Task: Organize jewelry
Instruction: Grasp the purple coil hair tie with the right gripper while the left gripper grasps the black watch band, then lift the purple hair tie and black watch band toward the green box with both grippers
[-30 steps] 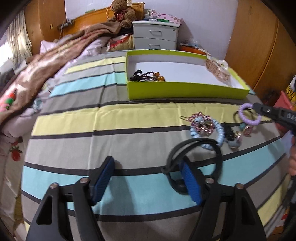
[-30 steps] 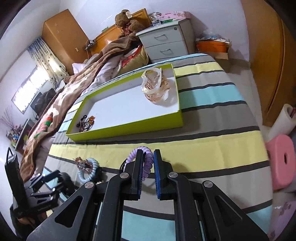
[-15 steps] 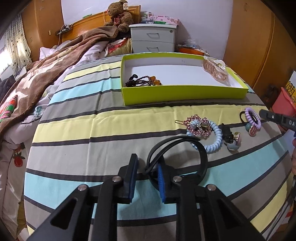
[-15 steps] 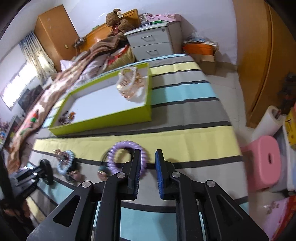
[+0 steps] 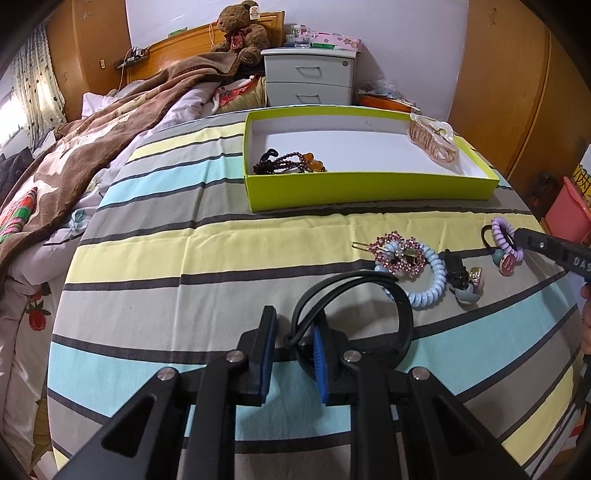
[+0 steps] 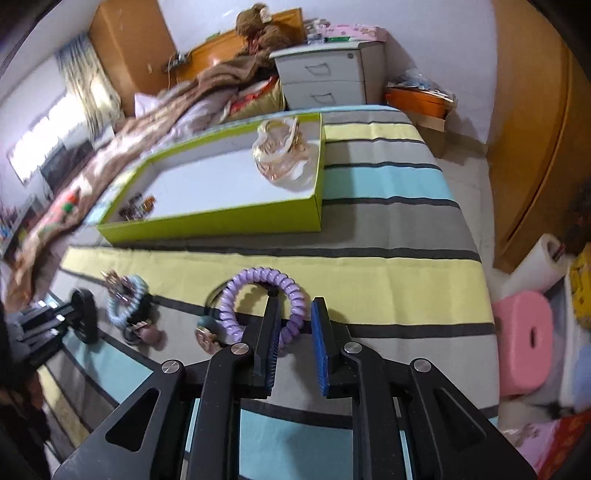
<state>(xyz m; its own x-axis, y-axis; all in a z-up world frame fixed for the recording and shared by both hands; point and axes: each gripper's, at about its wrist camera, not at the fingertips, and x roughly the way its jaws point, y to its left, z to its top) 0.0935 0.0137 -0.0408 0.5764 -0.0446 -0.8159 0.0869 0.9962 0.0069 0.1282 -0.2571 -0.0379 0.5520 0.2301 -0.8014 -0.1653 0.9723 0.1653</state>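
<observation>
Headband [image 5: 369, 295] pinched by left gripper [image 5: 293, 345], purple coil [image 6: 266, 295] between right gripper's [image 6: 295, 328] parted jaws, for boxing

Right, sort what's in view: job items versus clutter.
Job:
- green tray
- black headband
- purple coil tie
- blue coil tie
- pink jewelled clip
- bead strands
- claw clip

Clutter:
- teddy bear
- brown blanket
- nightstand
- pink stool
</observation>
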